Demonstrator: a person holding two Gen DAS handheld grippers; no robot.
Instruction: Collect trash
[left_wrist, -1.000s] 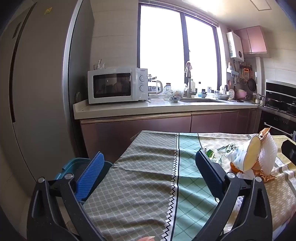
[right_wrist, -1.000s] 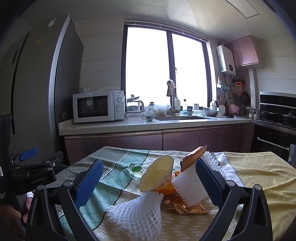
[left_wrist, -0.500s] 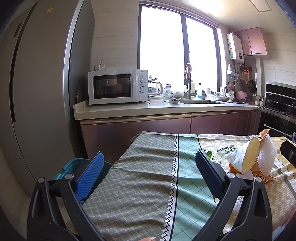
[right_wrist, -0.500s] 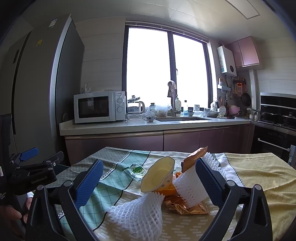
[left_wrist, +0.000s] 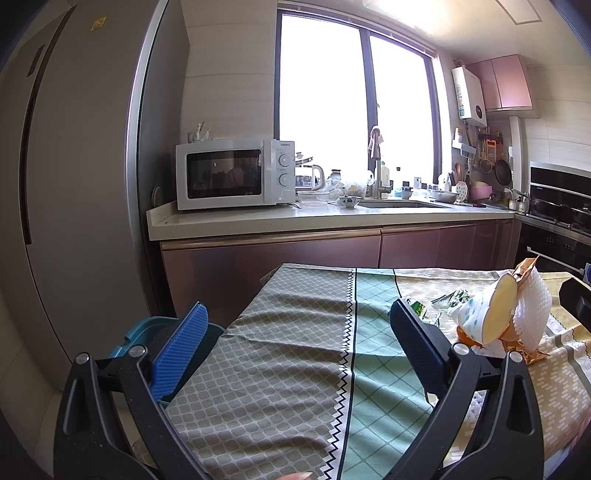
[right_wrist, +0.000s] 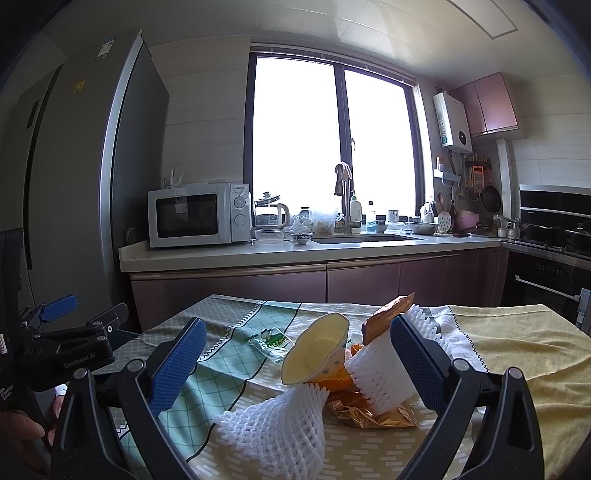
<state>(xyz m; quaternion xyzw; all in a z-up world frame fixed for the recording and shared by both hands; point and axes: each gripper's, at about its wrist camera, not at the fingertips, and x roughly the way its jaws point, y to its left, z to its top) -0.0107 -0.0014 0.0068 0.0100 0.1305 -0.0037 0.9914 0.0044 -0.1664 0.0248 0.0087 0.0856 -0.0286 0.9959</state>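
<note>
a: left wrist view. left tool (left_wrist: 295, 343) stands wide open over the grey-green end of the cloth-covered counter (left_wrist: 280, 354), nothing between its pads. the trash pile (left_wrist: 498, 321) lies well off to its right, past the right finger: a tipped paper cup (left_wrist: 487, 317), white foam netting (left_wrist: 532, 306) behind it, an orange wrapper (left_wrist: 526, 266) poking up, green sachets (left_wrist: 448, 297) flat on the cloth.

b: anything on its near side?

a: a teal bin (left_wrist: 147, 332) sits below the counter edge, behind the left finger. that looks like the drop point, though its opening is mostly hidden.

b: right wrist view?

a: right tool (right_wrist: 295, 350) is also fully open and empty. the pile sits straight ahead, framed between its fingers. the foam net sleeve (right_wrist: 280, 424) lies nearest, low and centred. the paper cup (right_wrist: 317, 347) lies on its side behind it, mouth towards the camera and up to the left, its long axis running away and to the right. a second foam sleeve (right_wrist: 380, 373) rests close beside the right finger; whether they touch i cannot tell. a gold foil wrapper (right_wrist: 365, 410) lies under both.

b: finding?

a: the right tool is plainly the nearer and is already lined up; the left would have to cross the counter. in my judgement the pickup falls to the right tool, a short advance and descent onto the near sleeve. the bin lies on the left side, so the carry afterwards goes across towards the left tool (right_wrist: 74, 343).
</note>
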